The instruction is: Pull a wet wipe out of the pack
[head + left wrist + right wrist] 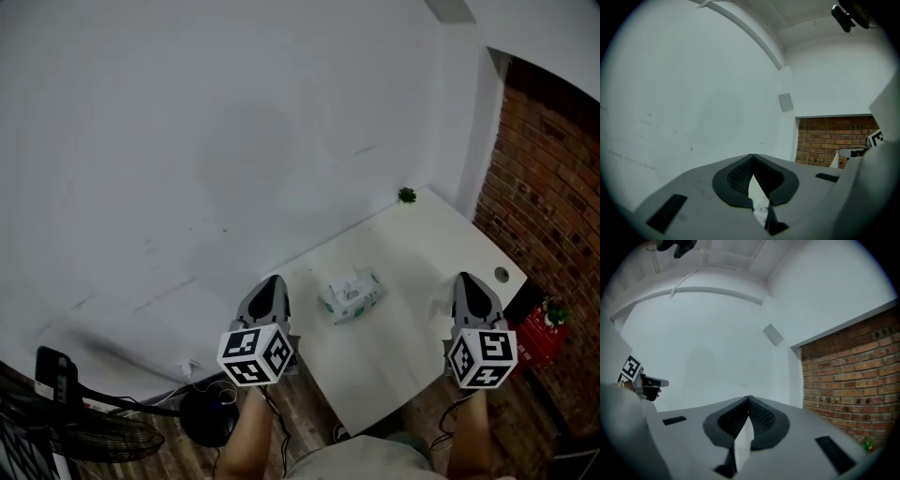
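Note:
The wet wipe pack (352,297), white with green print, lies on the white table (412,328) between my two grippers. My left gripper (273,282) is held to the left of the pack, its tips pointing up at the wall, apart from the pack. My right gripper (466,279) is held to the right, over the table's right side. In the left gripper view the left gripper (752,156) has its jaws meeting at the tips with nothing between them. The right gripper (749,398) is shut the same way in its own view.
A small green thing (406,195) sits at the table's far corner. A brick wall (548,197) stands at the right, with a red object (536,335) on the floor below it. A fan (56,427) and a black round object (206,418) are at the lower left.

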A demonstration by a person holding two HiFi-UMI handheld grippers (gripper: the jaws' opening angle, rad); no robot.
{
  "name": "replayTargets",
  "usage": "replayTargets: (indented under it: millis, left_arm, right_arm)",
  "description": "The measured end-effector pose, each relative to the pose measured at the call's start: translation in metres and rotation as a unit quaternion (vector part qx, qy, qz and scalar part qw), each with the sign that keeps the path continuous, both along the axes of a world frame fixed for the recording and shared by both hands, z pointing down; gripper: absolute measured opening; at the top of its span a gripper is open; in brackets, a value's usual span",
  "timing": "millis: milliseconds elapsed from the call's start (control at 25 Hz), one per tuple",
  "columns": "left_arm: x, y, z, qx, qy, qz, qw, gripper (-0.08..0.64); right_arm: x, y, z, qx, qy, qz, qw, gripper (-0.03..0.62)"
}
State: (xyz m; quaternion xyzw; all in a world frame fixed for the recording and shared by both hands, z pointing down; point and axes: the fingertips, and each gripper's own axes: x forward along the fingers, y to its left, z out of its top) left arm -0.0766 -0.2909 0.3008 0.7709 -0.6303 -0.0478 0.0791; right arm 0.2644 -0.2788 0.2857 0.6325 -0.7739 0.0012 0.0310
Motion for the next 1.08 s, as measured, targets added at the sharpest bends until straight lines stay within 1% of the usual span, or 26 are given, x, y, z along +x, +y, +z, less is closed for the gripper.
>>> replayTargets:
  millis: [160,280,360,760,1080]
  left_arm:
    - [0.006,0.000,0.002,-0.003,0.000,0.010,0.9999,0.000]
    - [0.009,0.000,0.003,-0.003,0.003,0.015,0.9999,0.000]
    - [0.009,0.000,0.003,-0.003,0.005,0.015,0.9999,0.000]
    - [0.002,0.003,0.011,-0.009,0.018,0.007,0.9998,0.000]
    - [0.005,0.001,0.012,-0.010,0.023,0.008,0.9997,0.000]
  right_arm:
    - [0.009,0.012,0.006,-0.010,-0.004,0.023,1.000,0.002]
    - [0.012,0.015,0.007,-0.014,-0.031,0.023,0.999,0.002]
    - [0.013,0.016,0.005,-0.013,-0.039,0.024,0.999,0.002]
    - [0.007,0.015,0.001,-0.012,-0.031,0.016,0.999,0.002]
    - [0.007,0.011,-0.004,-0.011,-0.027,0.012,1.000,0.002]
